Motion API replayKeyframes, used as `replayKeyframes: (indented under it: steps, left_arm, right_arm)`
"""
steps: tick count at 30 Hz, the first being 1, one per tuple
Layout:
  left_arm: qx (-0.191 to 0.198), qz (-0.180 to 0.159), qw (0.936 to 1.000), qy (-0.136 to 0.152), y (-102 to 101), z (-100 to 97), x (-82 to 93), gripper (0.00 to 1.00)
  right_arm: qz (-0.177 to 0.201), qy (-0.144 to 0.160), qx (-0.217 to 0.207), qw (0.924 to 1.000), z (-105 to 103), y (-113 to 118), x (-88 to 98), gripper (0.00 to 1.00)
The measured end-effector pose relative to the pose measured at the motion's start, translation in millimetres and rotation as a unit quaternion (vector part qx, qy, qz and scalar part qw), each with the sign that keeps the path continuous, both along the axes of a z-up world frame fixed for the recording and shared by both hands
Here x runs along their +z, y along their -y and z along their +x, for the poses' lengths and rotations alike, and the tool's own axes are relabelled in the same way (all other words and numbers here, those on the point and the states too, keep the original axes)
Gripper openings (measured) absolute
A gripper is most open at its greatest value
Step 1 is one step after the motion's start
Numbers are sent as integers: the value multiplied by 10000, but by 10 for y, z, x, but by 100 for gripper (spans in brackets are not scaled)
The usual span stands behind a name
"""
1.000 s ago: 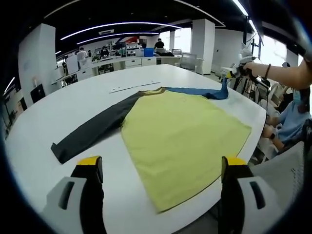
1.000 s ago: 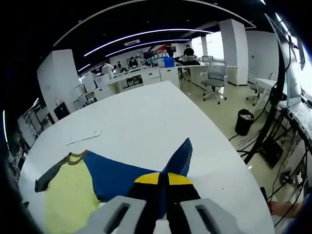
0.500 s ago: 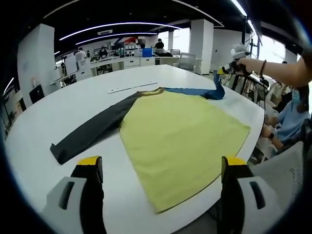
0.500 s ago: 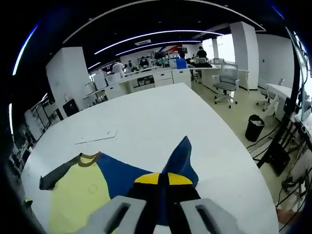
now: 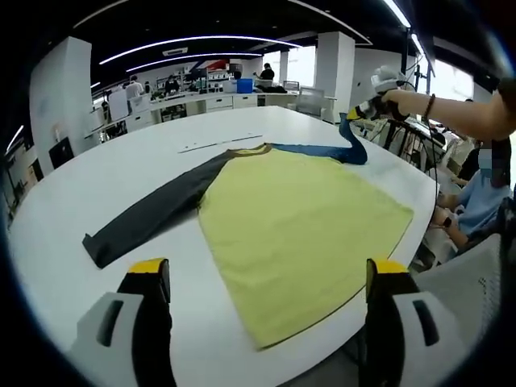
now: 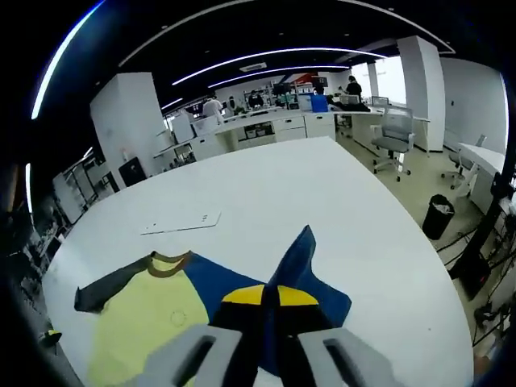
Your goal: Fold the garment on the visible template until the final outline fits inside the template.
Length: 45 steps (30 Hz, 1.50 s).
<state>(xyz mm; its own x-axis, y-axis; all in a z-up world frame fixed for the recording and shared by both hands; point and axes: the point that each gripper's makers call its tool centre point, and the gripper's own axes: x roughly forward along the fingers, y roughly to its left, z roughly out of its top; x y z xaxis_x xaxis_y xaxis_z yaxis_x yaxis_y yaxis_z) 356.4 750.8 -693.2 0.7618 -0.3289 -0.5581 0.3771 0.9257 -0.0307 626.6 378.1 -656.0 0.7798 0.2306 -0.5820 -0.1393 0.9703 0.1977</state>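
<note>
right gripper (image 6: 270,310): jaws pinching blue sleeve (image 6: 302,262), raised to fold inward | left gripper (image 5: 262,282): jaws spread, above worktop (image 5: 72,218) | yellow shirt (image 5: 298,218) flat

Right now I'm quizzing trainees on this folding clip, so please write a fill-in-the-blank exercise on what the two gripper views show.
1. The right gripper is shut on the shirt's ____ sleeve.
2. The yellow long-sleeved shirt lies spread on the round ____ table.
3. The dark grey sleeve lies ____ on the table.
4. The left gripper has its jaws ____.

Missing words: blue; white; flat; open
</note>
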Motion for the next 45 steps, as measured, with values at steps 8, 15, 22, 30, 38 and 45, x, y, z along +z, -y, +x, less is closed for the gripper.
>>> replayKeyframes:
  steps: [8,15,22,30,38,45]
  left_arm:
    - [35,-33,10000,-24,-23,-12,-12,99]
    - [24,-19,10000,-67,-31,-24,-34,98]
    - [5,-29,10000,-76,-25,-14,-40,98]
    - [30,-33,9999,-101,-40,-23,-63,98]
    - [50,-57,9999,-122,-52,-7,-90,97]
    - [169,-219,9996,73,-72,56,-22,98]
  right_arm:
    - [-48,-37,279,9996,22,-321,-3,0]
    - [-55,-45,510,9987,28,-559,11,0]
    - [-75,-31,715,9974,52,-775,44,0]
    - [-88,4,941,9955,86,-1046,70,0]
    - [-134,1,1158,9932,131,-1352,41,0]
    - [-229,72,1476,9888,141,-1664,53,0]
